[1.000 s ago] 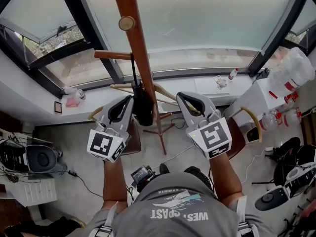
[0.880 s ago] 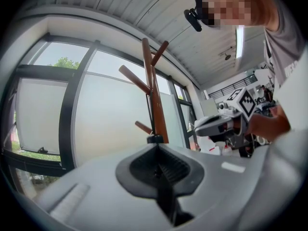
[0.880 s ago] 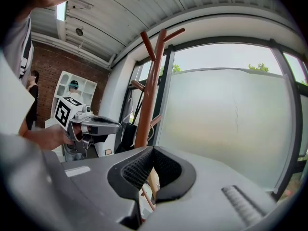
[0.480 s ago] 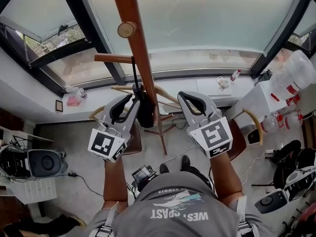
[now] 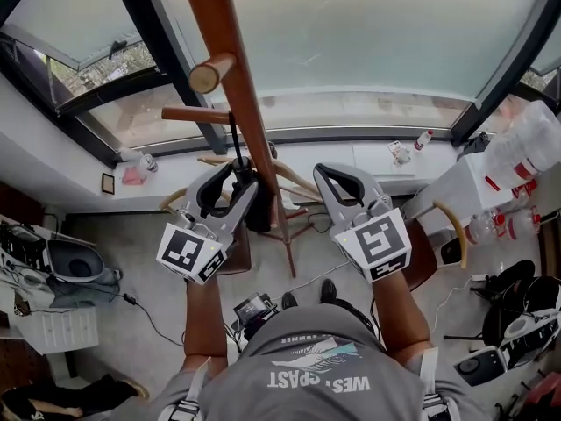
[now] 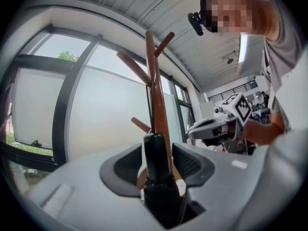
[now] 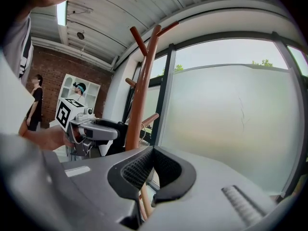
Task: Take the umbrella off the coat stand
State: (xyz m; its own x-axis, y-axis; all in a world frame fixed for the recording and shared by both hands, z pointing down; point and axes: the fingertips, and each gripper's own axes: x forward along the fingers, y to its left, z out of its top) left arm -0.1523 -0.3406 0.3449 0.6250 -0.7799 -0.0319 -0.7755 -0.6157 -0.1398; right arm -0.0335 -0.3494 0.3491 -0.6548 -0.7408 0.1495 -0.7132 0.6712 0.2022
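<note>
Head view, with the two tool views. The coat stand (image 5: 226, 77) rises toward 12 o'clock in front of the window (image 5: 368, 33); the umbrella (image 5: 260, 209), black and folded, hangs by a thin strap (image 5: 235, 139) that appears to loop over a low peg (image 5: 195, 114); hence it lies close along the pole, at about 9 o'clock of it, and is not yet off the stand.

The left tool (image 5: 237, 175) is held level at the height of the umbrella's upper end, probably so that the two pads can bracket it from the sides; its jaws have just been opening and now stand wide apart; the left tool view shows the umbrella (image 6: 156, 170) upright between the pads (image 6: 126, 165), with a gap showing on each side, so nothing is gripped at this moment. The pole (image 6: 157, 95) stands directly behind the umbrella in that view.

The right tool (image 5: 337, 175) waits at 3 o'clock of the pole, apart from both pole and umbrella; its own view shows the jaw tips (image 7: 153, 157) brought together on nothing; it seems held in reserve.

To free the umbrella, the strap presumably must be lifted along and over the peg's end; a fresh grip would come first.
</note>
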